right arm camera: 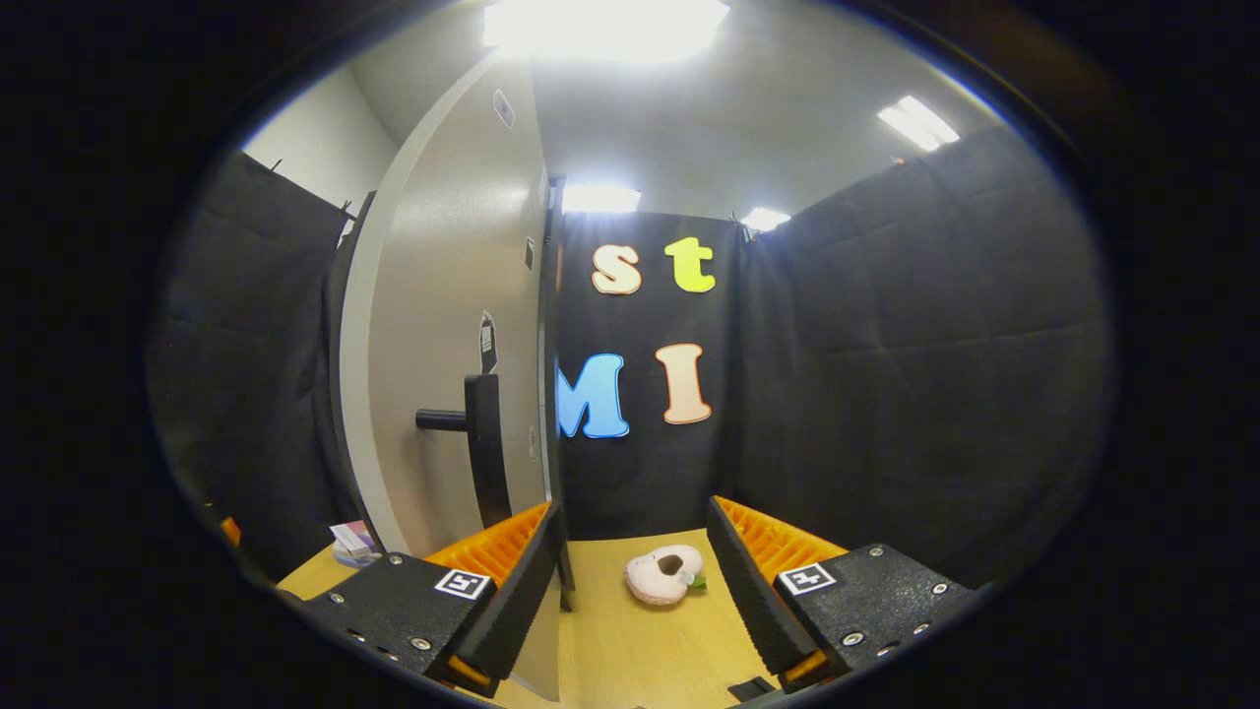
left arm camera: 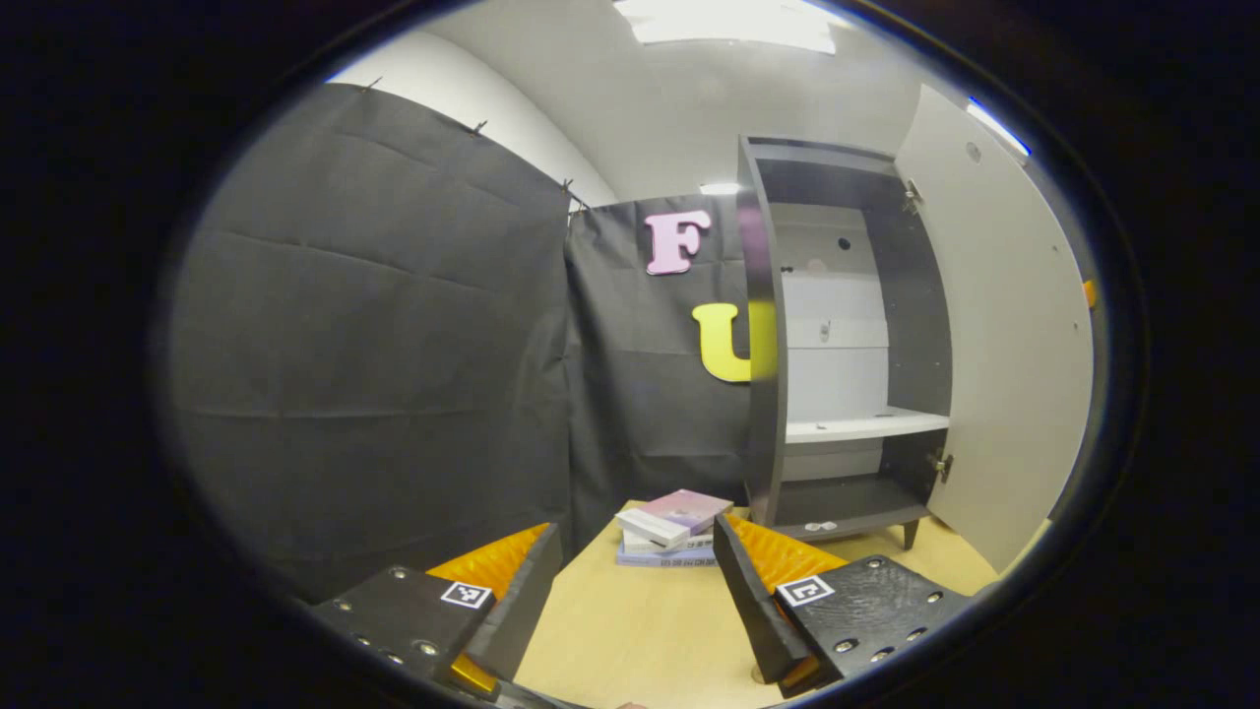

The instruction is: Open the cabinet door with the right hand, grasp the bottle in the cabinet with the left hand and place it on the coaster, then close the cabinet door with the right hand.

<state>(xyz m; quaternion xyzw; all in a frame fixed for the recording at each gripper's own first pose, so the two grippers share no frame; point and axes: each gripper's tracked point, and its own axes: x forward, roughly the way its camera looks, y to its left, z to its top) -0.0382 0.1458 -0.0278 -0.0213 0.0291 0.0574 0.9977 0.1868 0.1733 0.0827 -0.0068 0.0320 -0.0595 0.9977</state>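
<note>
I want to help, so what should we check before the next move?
1. Door open: ok.
2. Left tool open, holding nothing: ok.
3. Right tool open, holding nothing: ok.
4. Where the bottle is: cannot tell.
5. Handle free to grab: ok.
6. Books away from the door's swing: ok.
</note>
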